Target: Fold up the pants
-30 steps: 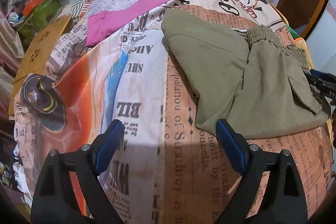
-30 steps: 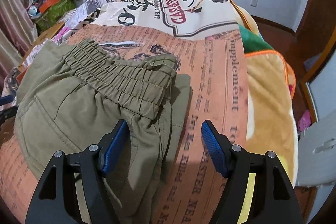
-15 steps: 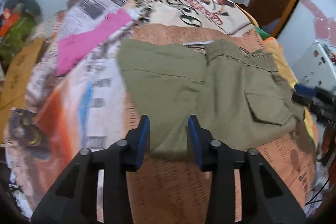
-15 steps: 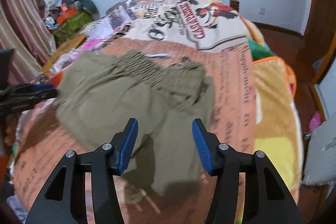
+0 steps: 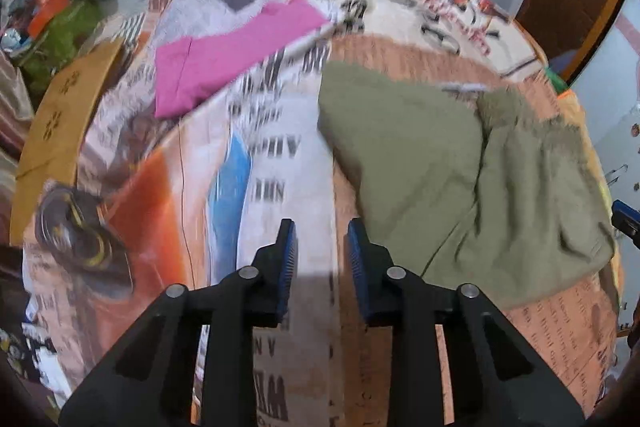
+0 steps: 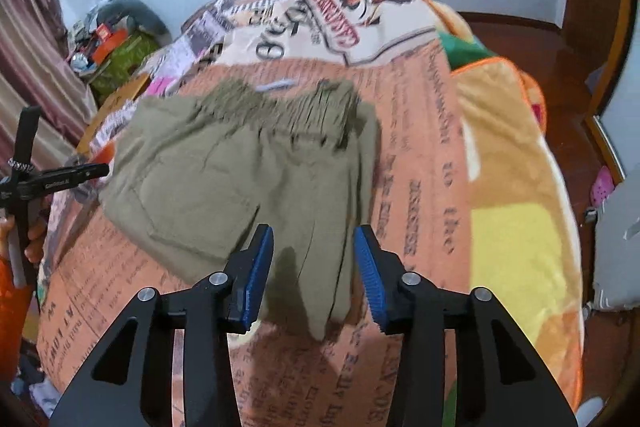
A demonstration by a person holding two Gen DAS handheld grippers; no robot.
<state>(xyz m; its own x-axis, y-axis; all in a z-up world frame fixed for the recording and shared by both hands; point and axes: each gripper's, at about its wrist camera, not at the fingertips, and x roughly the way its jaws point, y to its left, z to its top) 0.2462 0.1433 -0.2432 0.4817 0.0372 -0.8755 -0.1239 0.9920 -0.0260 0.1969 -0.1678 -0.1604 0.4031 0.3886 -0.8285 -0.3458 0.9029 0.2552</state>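
Observation:
Olive-green pants (image 5: 460, 179) lie folded in a compact bundle on the newspaper-print bedspread (image 5: 280, 155). They also show in the right wrist view (image 6: 240, 171), elastic waistband at the far side. My left gripper (image 5: 320, 251) hovers over the bedspread just left of the pants, jaws partly open and empty. My right gripper (image 6: 314, 259) hovers above the near edge of the pants, open and empty. The left gripper also shows at the left edge of the right wrist view (image 6: 60, 179).
A pink garment (image 5: 224, 55) lies on the bed beyond the pants. A wooden board (image 5: 64, 123) and a cluttered pile (image 5: 60, 19) stand at the bed's left side. A yellow-orange blanket (image 6: 516, 187) covers the bed's right side, with wood floor beyond.
Both grippers pulled back and up from the pants and narrowed their openings. The left gripper swung left over bare bedspread. The pants lie where they were.

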